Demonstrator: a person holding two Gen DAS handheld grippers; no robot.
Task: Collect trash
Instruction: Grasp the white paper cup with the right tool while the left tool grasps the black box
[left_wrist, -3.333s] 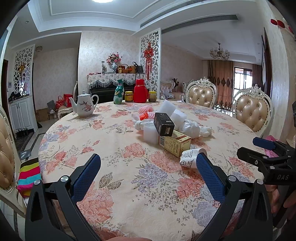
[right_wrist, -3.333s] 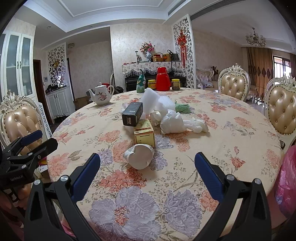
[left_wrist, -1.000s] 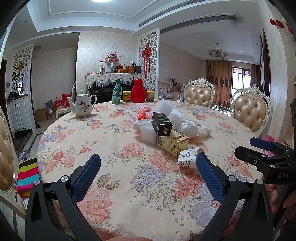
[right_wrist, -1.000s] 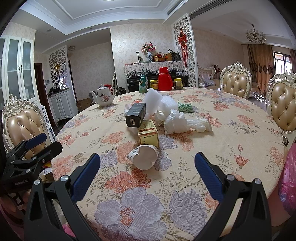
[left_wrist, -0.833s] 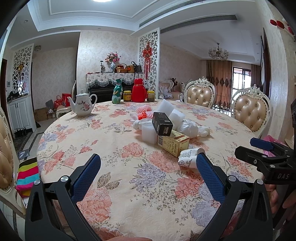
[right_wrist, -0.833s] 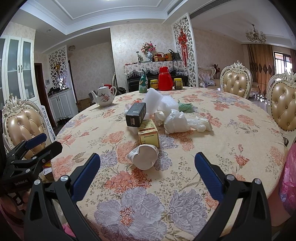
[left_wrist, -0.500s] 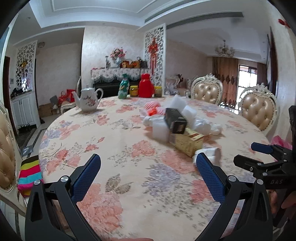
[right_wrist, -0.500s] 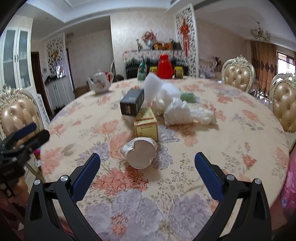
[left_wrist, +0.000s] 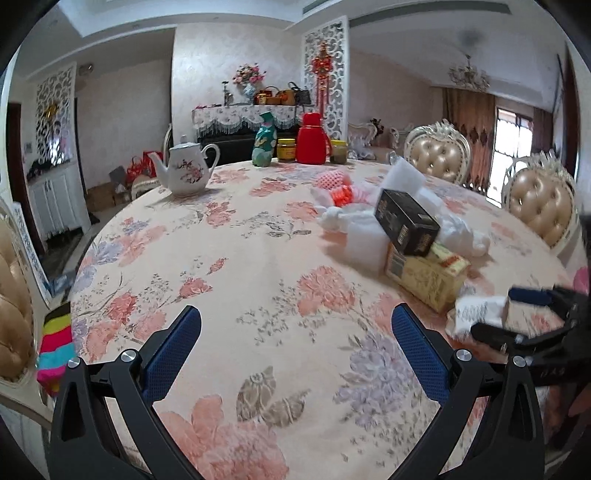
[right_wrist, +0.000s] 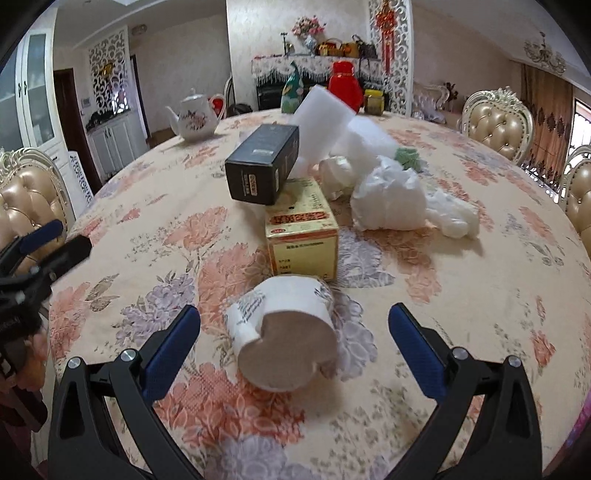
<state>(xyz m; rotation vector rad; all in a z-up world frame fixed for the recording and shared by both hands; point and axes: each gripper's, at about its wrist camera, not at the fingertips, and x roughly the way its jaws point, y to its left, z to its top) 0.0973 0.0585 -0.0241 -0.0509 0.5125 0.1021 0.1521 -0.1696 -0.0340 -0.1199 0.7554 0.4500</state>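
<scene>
Advanced since the earlier frames, the right gripper (right_wrist: 293, 334) now has its blue fingers spread wide on either side of a crushed paper cup (right_wrist: 284, 332) lying on its side, gripping nothing. Left gripper (left_wrist: 295, 343), equally wide and empty, hovers over bare floral tablecloth (left_wrist: 229, 266) at the near left. Just beyond the cup: a yellow carton (right_wrist: 301, 229), with a black box (right_wrist: 264, 162) tilted on its far end. Right of these, crumpled white plastic (right_wrist: 391, 195); behind, white foam blocks (right_wrist: 325, 107). Far left, a teapot (right_wrist: 194, 114)
</scene>
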